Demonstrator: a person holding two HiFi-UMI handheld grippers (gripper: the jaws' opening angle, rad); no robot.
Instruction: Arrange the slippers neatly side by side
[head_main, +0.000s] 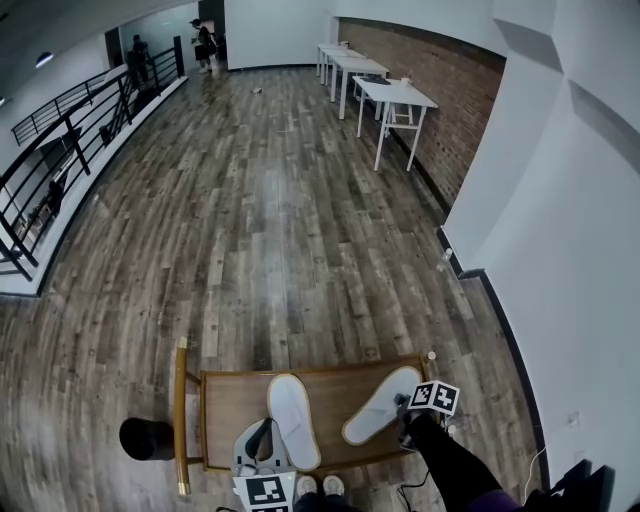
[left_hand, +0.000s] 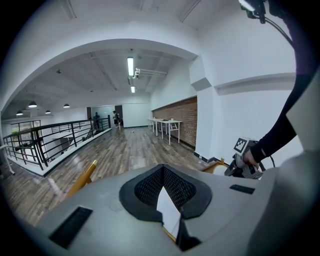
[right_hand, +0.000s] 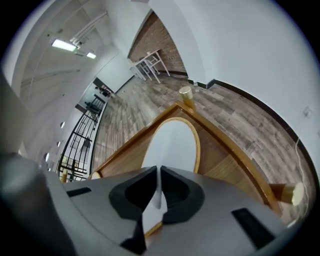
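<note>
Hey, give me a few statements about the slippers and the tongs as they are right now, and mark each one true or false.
1. The left slipper and the right slipper, both white, lie on the wooden table. True.
2. The two slippers lie parallel and touching. False: they are apart, and the right slipper is angled away from the left slipper.
3. The right tongs are shut on the right slipper's edge. True.
4. The left tongs are empty. False: they pinch the left slipper's edge.
</note>
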